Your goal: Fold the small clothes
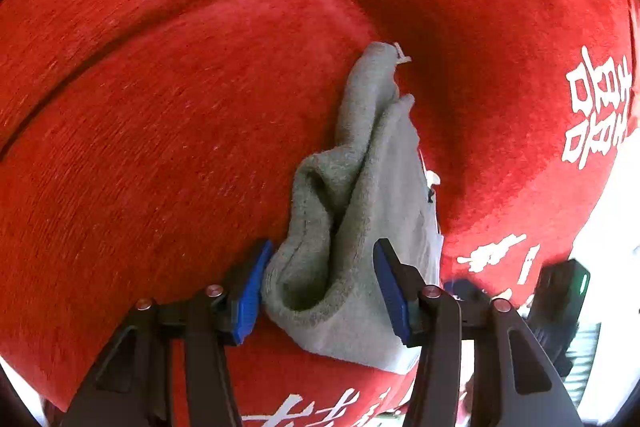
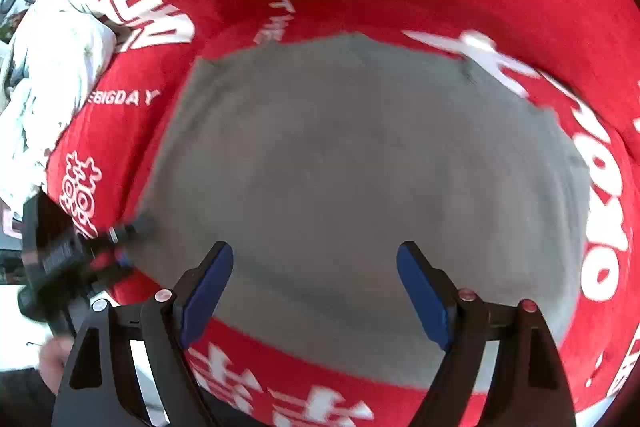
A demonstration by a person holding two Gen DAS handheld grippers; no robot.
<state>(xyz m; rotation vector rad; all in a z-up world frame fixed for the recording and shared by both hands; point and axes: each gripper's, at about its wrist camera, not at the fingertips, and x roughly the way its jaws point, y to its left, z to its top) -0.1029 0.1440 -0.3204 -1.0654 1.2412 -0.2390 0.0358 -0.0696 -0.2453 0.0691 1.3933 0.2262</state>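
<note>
A small grey garment lies on a red cloth with white lettering. In the left wrist view the garment [image 1: 360,227] is bunched into an upright ridge, and my left gripper [image 1: 320,287] is open with its blue pads on either side of the near end. In the right wrist view the garment [image 2: 360,187] shows as a broad flat grey sheet, blurred by motion. My right gripper [image 2: 316,291] is open and empty just above its near edge. The left gripper [image 2: 80,255] shows at the garment's left corner.
The red cloth [image 1: 160,147] covers the whole work surface and has creases. A heap of white cloth [image 2: 52,67] lies at the far left in the right wrist view. The right gripper's body [image 1: 560,303] shows at the lower right of the left wrist view.
</note>
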